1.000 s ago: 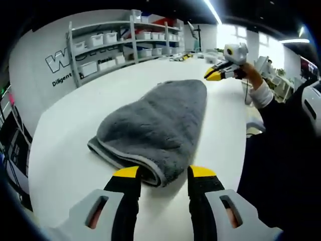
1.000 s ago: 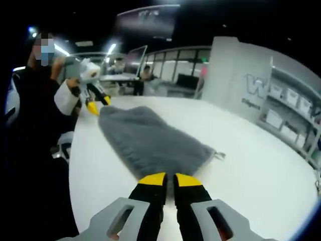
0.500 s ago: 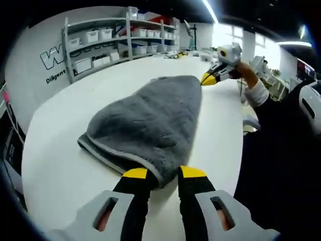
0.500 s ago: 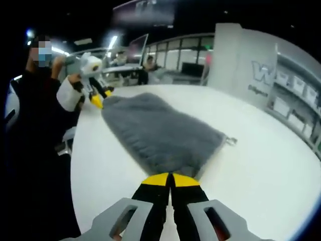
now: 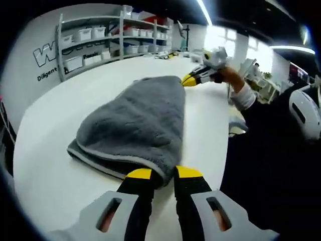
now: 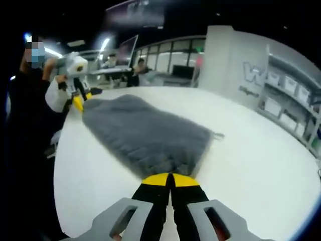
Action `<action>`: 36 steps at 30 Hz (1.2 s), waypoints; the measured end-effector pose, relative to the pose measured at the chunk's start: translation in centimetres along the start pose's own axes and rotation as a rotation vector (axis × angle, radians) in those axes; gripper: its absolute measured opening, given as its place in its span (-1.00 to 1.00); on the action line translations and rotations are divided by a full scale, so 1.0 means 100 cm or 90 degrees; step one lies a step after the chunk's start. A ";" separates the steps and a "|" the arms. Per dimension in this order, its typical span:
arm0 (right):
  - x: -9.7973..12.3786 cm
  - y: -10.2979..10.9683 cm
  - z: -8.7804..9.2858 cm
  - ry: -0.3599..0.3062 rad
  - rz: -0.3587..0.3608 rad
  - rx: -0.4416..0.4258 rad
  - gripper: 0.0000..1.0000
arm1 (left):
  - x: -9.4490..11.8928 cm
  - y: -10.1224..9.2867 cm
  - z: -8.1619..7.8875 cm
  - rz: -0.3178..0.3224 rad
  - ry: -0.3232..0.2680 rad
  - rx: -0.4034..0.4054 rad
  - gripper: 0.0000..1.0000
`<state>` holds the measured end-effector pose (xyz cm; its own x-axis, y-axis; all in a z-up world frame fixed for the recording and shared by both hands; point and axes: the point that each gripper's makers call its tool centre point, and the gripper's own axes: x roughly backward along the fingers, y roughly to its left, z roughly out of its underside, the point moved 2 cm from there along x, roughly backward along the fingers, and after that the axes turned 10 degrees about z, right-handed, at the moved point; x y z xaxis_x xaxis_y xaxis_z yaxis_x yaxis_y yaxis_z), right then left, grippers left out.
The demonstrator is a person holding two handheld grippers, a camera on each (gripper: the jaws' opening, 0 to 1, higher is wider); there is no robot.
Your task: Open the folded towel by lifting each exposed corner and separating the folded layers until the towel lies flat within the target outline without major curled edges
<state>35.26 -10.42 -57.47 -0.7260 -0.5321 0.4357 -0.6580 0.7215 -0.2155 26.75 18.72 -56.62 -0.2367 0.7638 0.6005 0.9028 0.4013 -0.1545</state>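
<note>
Towel (image 5: 135, 120), grey and folded, is lying on the white table (image 5: 50, 150) and stretching between our two tongs. In the left gripper view, we are seeing shelving (image 5: 100, 40) at the far left beyond the table, its shelves carrying rows of white bins (image 5: 75, 63); what the bins hold we cannot tell. Moving right, the towel's bound, layered edge is sitting just ahead of our left gripper (image 5: 163, 174), whose yellow-tipped jaws are standing slightly apart with the towel's near corner between them, though we cannot tell whether they are gripping it. Further right, at the towel's far end, our right gripper (image 5: 193, 79) is touching the cloth.

In the right gripper view, the left gripper (image 6: 79, 102) is showing at the far left, at the towel's (image 6: 145, 135) distant end. In the middle, the right gripper (image 6: 169, 179) is pressing its jaws together on the towel's near edge. To the right, more shelves with white bins (image 6: 273, 105) are standing past the table (image 6: 251, 160).
</note>
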 end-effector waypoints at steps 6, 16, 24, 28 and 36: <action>-0.003 -0.008 -0.002 -0.010 0.016 -0.011 -1.00 | -0.003 -0.004 -0.002 0.015 0.001 -0.005 -0.74; -0.009 -0.015 -0.007 -0.023 0.045 -0.007 -0.98 | -0.012 -0.020 -0.009 0.057 -0.003 -0.016 -0.83; -0.002 0.004 -0.008 0.004 -0.008 0.001 -0.94 | -0.020 -0.032 -0.014 0.088 -0.002 -0.027 -0.85; -0.008 0.007 -0.007 0.005 -0.007 0.012 -0.93 | -0.025 -0.038 -0.015 0.100 0.001 -0.035 -0.85; -0.020 -0.004 -0.009 0.000 0.013 -0.012 -0.92 | -0.039 -0.051 -0.019 0.135 0.007 -0.046 -0.86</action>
<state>37.11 -9.22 -57.44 -0.7390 -0.5171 0.4319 -0.6395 0.7401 -0.2080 23.72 12.75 -56.67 -0.0360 0.8214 0.5692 0.9553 0.1956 -0.2218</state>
